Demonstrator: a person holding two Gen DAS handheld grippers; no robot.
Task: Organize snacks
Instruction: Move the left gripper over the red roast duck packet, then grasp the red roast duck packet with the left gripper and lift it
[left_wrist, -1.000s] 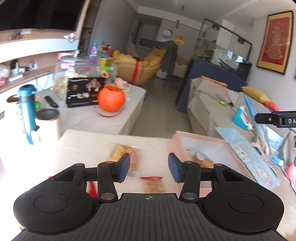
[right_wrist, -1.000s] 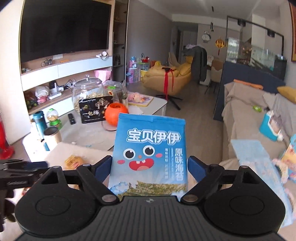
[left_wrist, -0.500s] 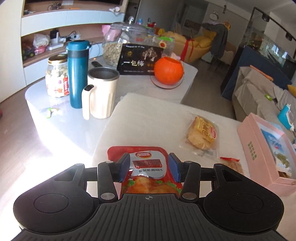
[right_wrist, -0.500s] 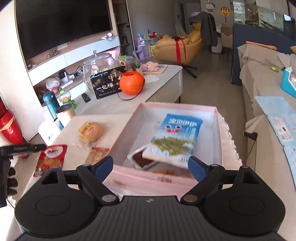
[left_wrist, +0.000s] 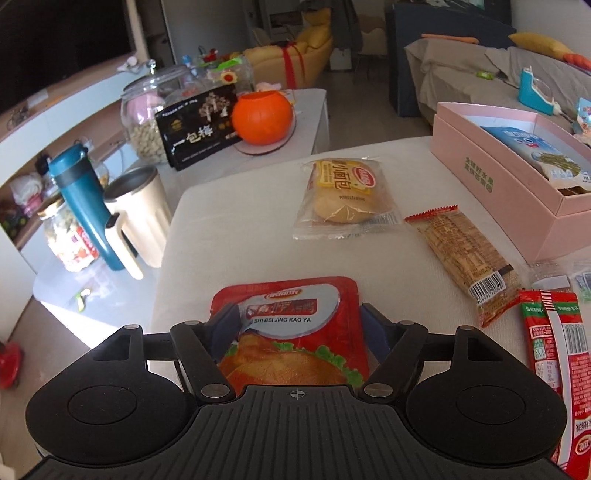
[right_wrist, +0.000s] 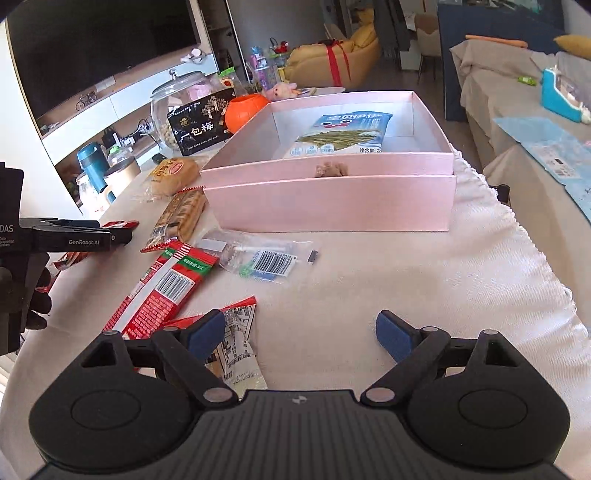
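My left claw (left_wrist: 299, 325) has just been opening and now stands wide, with the red roast-duck pouch (left_wrist: 291, 332) lying flat on the white cloth (left_wrist: 236, 229) between its pads; neither pad presses on it. My right claw (right_wrist: 301, 336) is spread wide too and holds nothing: its left pad sits over a red-and-white wrapper (right_wrist: 236, 343), and bare cloth lies between the pads. The pink box (right_wrist: 332, 199) stands ahead of it, the blue seaweed bag (right_wrist: 343, 134) lying inside.
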